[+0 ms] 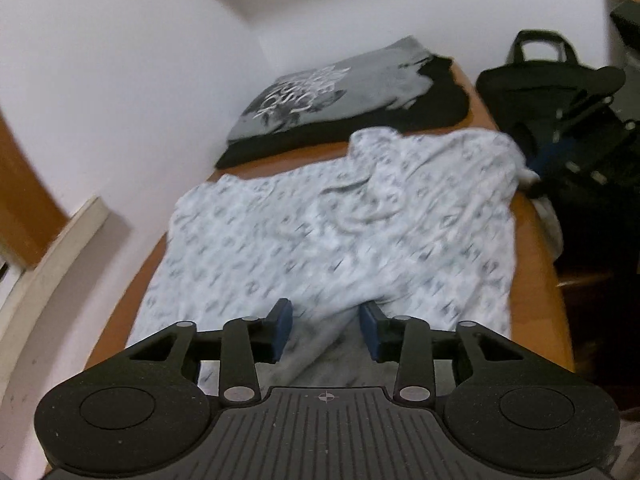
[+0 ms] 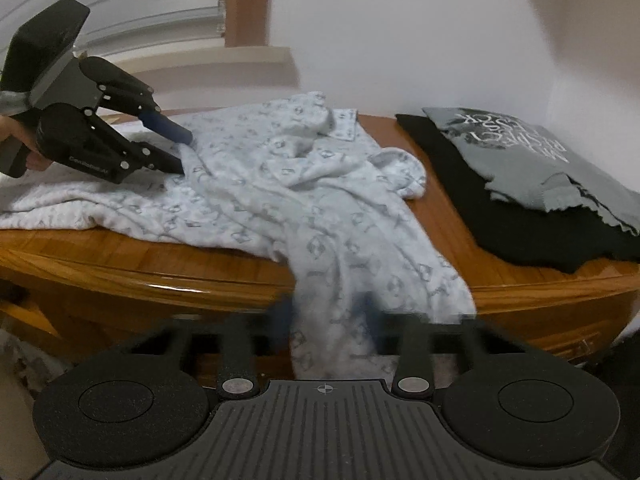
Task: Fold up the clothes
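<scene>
1. The white, grey-patterned soft knit garment point(image 2: 304, 200) lies rumpled across the glossy orange-brown wooden table point(image 2: 500, 292), long axis running from 9 o'clock on the tabletop to 6 o'clock, where one end spills over the near edge.
2. The right gripper point(image 2: 326, 320), blurred, is clamped on that hanging end.
3. The left gripper point(image 2: 185, 152) at 9 o'clock has jaws partly apart with a ridge of the garment between them; whether they pinch it is unclear.
4. The folded grey printed shirt point(image 2: 528, 156) on black cloth point(image 2: 520, 224) sits at 3 o'clock.
</scene>
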A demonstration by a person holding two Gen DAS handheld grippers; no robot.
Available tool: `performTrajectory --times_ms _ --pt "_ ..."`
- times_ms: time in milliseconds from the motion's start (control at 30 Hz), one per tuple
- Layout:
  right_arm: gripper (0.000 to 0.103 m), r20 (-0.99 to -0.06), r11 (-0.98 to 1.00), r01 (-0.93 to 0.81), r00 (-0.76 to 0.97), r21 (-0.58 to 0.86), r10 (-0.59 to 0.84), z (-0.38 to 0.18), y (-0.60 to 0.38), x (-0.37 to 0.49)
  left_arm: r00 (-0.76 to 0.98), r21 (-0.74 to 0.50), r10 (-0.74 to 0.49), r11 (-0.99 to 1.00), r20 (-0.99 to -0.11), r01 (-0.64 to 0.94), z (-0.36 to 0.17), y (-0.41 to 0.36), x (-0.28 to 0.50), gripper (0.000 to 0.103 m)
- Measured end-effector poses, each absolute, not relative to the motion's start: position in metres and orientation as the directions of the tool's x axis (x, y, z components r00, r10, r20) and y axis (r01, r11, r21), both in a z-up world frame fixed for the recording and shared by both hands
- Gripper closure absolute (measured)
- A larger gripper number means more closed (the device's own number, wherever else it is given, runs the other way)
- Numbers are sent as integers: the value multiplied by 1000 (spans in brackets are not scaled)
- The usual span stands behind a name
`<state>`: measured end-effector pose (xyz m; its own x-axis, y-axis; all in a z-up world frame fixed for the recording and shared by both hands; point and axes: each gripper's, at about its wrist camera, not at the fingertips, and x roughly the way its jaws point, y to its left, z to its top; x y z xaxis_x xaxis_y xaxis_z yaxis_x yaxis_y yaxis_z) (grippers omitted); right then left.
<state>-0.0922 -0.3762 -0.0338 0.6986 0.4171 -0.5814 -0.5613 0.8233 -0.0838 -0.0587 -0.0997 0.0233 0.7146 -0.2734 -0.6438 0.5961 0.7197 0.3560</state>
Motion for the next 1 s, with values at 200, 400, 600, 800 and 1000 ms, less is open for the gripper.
performTrajectory --times_ms 200,400,600,800,1000 --pt "99 -481 838 -522 783 -162 395 8 -381 -85 708 328 -313 719 -633 612 24 -107 -58 50" --pt "99 -347 818 -527 830 -230 437 66 -345 -63 703 267 -363 742 -611 615 35 -105 -47 90" --pt "99 -263 750 -640 762 -164 592 105 -284 -43 738 112 -405 834 -540 540 66 -43 -49 99" --pt "65 -347 692 -720 663 -52 663 80 -259 -24 744 112 -303 886 -595 450 57 6 -50 79" --pt "58 -416 770 -638 698 9 583 47 -291 -8 798 175 -232 906 -557 385 60 11 -54 49"
